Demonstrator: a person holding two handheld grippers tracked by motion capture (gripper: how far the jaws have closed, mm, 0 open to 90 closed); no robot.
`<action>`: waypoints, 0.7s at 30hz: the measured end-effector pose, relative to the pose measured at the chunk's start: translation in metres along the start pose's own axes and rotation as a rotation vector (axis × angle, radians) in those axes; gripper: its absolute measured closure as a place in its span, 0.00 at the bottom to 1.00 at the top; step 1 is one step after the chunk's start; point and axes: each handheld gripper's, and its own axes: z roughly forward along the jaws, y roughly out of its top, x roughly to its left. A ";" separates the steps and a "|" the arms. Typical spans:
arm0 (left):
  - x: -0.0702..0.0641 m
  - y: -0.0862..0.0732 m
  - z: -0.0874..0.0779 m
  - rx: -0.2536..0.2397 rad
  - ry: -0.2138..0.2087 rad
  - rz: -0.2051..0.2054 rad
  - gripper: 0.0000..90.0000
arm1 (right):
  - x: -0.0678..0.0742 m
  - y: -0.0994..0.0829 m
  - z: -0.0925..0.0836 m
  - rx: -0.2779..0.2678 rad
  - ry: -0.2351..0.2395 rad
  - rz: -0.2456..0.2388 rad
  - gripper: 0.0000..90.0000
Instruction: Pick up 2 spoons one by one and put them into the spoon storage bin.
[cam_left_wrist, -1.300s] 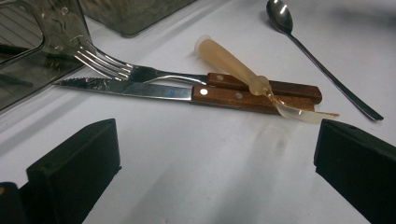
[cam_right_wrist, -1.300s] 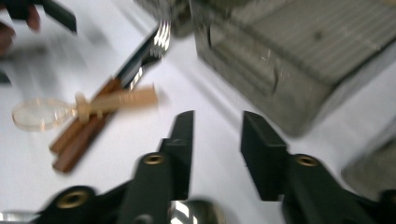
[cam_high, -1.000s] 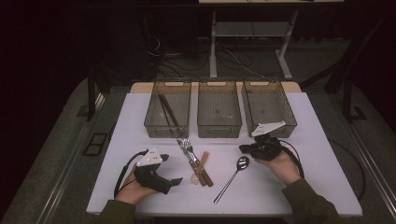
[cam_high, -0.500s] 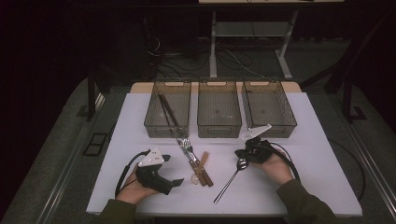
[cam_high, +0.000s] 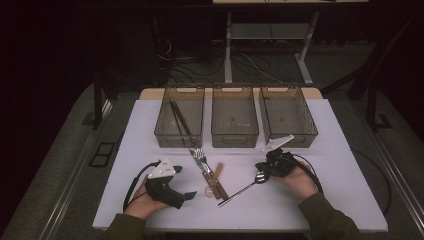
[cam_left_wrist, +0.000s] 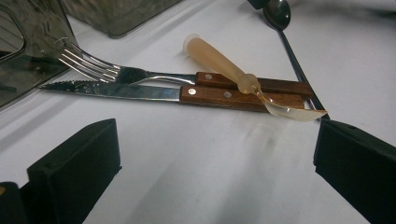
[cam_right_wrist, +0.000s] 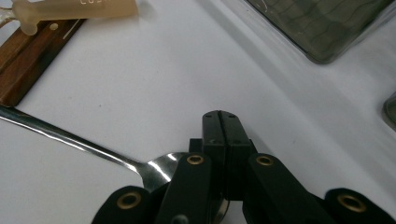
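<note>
The right gripper (cam_right_wrist: 222, 122) has its jaws closed tight over the bowl of the metal spoon (cam_right_wrist: 70, 138), whose long handle trails away across the table (cam_right_wrist: 289, 121). It looks light, stiff and slick, so a pinch at the bowl could let it swing or slip; nearer the neck seems safer. The left gripper (cam_left_wrist: 210, 182) rests with jaws wide, nothing between them. Ahead of them lie the fork (cam_left_wrist: 93, 67), steak knife (cam_left_wrist: 140, 91) and translucent plastic spoon (cam_left_wrist: 224, 65). Nothing blocks the bins (cam_high: 287, 112) beyond.

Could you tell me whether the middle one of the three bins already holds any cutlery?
No, the middle bin shows a bare floor in the high view, while the left bin holds dark utensils.
</note>
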 end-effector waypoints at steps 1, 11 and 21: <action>0.000 0.000 0.000 0.000 0.000 0.000 0.00 | 0.000 0.000 -0.001 -0.002 0.000 -0.001 0.99; 0.001 0.000 -0.001 0.003 -0.002 0.002 0.00 | -0.008 -0.014 -0.021 -0.078 0.052 0.060 0.70; 0.000 0.000 0.000 0.001 -0.003 -0.001 0.00 | -0.009 -0.025 -0.012 -0.048 0.109 0.057 0.60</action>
